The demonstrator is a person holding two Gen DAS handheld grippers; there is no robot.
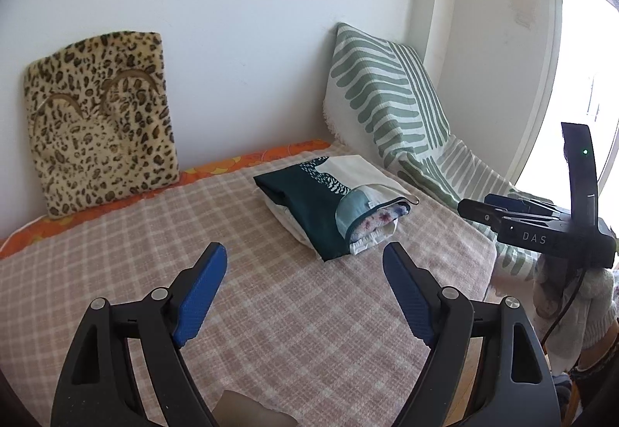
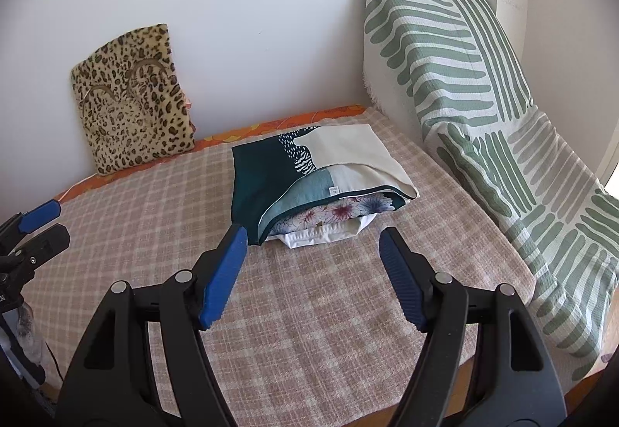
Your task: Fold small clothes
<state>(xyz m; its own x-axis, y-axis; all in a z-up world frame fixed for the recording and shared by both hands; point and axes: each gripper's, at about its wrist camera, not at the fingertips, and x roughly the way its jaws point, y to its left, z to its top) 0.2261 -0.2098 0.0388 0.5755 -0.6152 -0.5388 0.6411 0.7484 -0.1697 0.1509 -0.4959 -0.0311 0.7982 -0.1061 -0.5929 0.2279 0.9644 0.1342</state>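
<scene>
A pile of folded small clothes (image 1: 332,202) (image 2: 317,179) lies on the pink checked bed cover: a teal and cream piece on top, a flowered one under it, a white one at the bottom. My left gripper (image 1: 305,256) hangs open above the cover, short of the pile, with nothing between its blue pads. My right gripper (image 2: 313,239) is open too, just in front of the pile's near edge and apart from it. In the left wrist view the right gripper (image 1: 503,210) shows from the side at the right. The left gripper's fingers (image 2: 38,218) show at the left edge of the right wrist view.
A leopard-print cushion (image 1: 100,117) (image 2: 135,98) leans on the white wall at the back left. A green-striped throw (image 1: 390,109) (image 2: 483,109) drapes over something at the right. The checked bed cover (image 1: 154,225) (image 2: 309,311) ends at a near edge, with an orange sheet behind.
</scene>
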